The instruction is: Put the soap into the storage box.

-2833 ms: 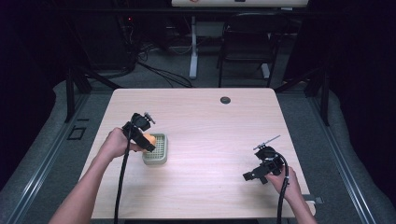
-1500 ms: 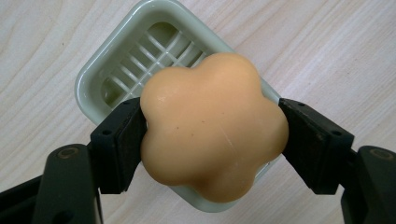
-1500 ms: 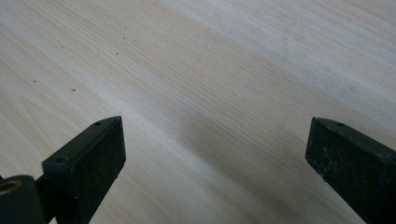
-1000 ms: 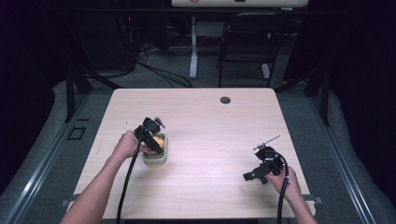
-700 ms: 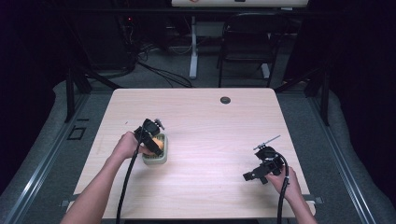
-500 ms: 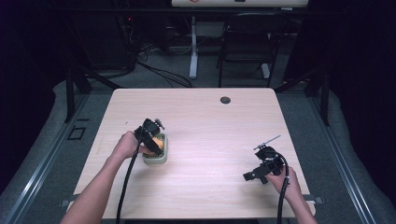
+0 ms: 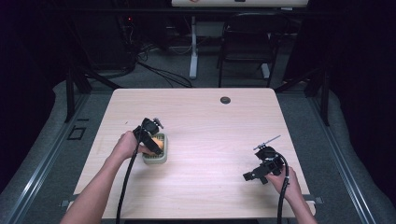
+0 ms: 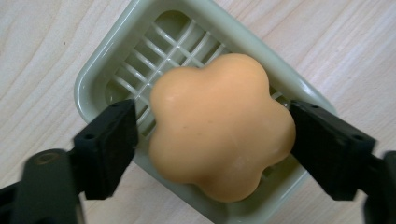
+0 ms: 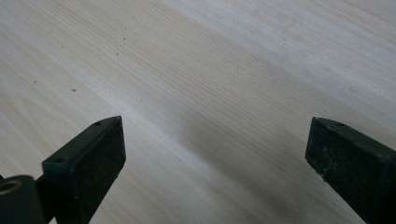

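Observation:
An orange flower-shaped soap lies in a pale green slatted soap dish on the wooden table. My left gripper straddles it from above. Its jaws have just been opening, and a gap shows between the left pad and the soap, which rests in the dish between them. In the high view the left gripper hangs over the dish at the table's left, with the soap beneath it. My right gripper stays low at the front right. It is open over bare wood.
A small black round grommet sits near the table's far edge. Beyond the table stand a dark chair and floor cables. Cables trail from both grippers toward the front edge.
Since the earliest frame the left gripper has shifted slightly right and down onto the dish with the soap. Over the last second neither hand has moved.

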`<action>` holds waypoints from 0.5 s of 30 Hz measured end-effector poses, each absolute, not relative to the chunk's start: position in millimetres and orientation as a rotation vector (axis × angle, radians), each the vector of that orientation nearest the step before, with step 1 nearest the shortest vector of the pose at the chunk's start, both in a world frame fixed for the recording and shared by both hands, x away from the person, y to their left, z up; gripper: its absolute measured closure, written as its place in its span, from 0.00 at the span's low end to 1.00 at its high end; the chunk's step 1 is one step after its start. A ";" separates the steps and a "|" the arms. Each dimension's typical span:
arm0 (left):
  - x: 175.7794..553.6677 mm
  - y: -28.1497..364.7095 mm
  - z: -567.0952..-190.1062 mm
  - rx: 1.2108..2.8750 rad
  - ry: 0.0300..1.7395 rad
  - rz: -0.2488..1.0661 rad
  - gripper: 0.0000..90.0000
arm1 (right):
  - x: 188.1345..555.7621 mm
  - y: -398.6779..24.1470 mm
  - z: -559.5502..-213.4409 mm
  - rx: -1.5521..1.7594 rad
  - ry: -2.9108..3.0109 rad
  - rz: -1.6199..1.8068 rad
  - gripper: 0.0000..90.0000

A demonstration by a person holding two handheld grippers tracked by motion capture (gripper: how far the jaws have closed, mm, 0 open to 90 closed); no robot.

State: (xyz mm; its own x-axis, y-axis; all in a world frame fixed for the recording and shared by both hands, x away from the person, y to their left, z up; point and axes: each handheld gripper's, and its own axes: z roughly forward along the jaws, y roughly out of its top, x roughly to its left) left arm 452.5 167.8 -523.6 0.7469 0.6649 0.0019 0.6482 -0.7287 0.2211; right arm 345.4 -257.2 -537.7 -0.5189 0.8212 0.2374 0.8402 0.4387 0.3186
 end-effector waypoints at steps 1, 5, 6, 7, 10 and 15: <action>452.0 168.3 -522.4 2.733 1.047 0.138 0.16 | 345.2 -257.1 -538.2 -1.523 -2.616 -0.639 0.05; 450.0 174.9 -511.2 2.696 1.071 0.175 0.09 | 345.3 -257.1 -538.0 -1.524 -2.622 -0.633 0.05; 450.0 174.9 -511.2 2.696 1.071 0.175 0.08 | 345.4 -257.2 -537.8 -1.520 -2.625 -0.628 0.05; 448.6 178.4 -507.4 2.684 1.087 0.192 0.07 | 345.4 -257.3 -537.7 -1.519 -2.625 -0.627 0.05; 446.1 183.9 -502.6 2.672 1.100 0.189 0.04 | 345.0 -256.6 -538.3 -1.531 -2.609 -0.650 0.05; 442.2 190.4 -497.9 2.656 1.119 0.195 0.02 | 345.1 -256.5 -538.0 -1.527 -2.613 -0.645 0.05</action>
State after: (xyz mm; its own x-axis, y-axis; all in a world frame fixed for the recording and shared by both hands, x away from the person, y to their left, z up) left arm 442.2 190.4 -497.9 0.6956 0.7180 0.0249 0.6843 -0.6727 0.2815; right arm 345.1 -256.5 -538.0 -0.5121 0.8230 0.2458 0.8428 0.4263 0.3285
